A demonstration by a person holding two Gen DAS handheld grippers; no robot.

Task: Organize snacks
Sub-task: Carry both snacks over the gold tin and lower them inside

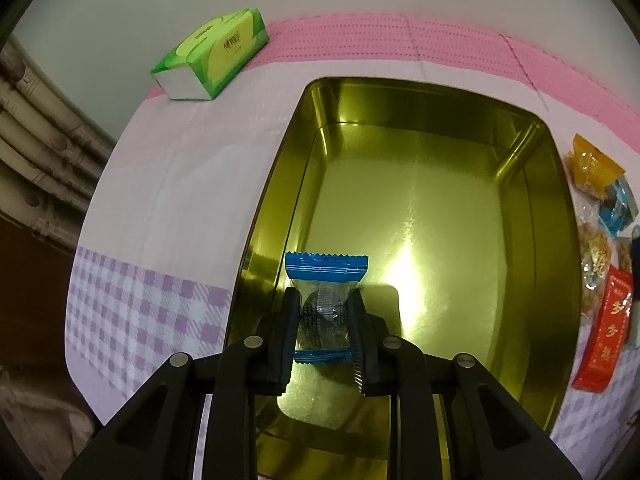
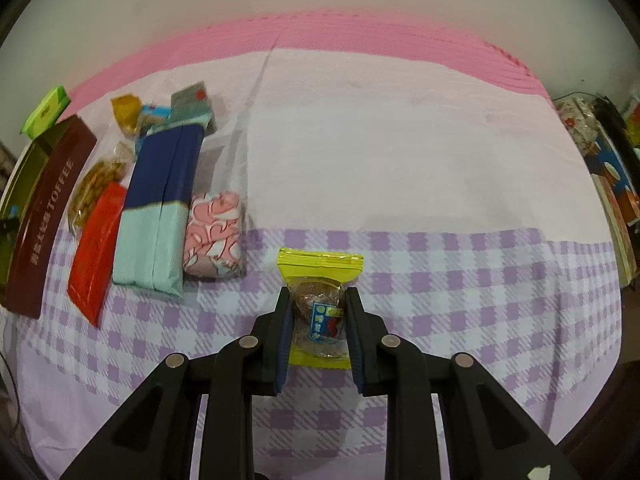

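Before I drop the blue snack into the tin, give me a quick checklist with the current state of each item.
1. Left gripper shut on the blue-ended snack packet: ok.
2. Packet positioned over the open gold tin, inside its rim: ok.
3. Tin floor below the packet free of other items: ok, the visible floor is bare.
4. Packet's height above the tin floor: cannot tell.
5. Right gripper shut on the yellow-ended snack packet, over the checked cloth and away from the tin: ok.
6. Remaining snacks, like the red packet, lying outside the tin rim: ok.
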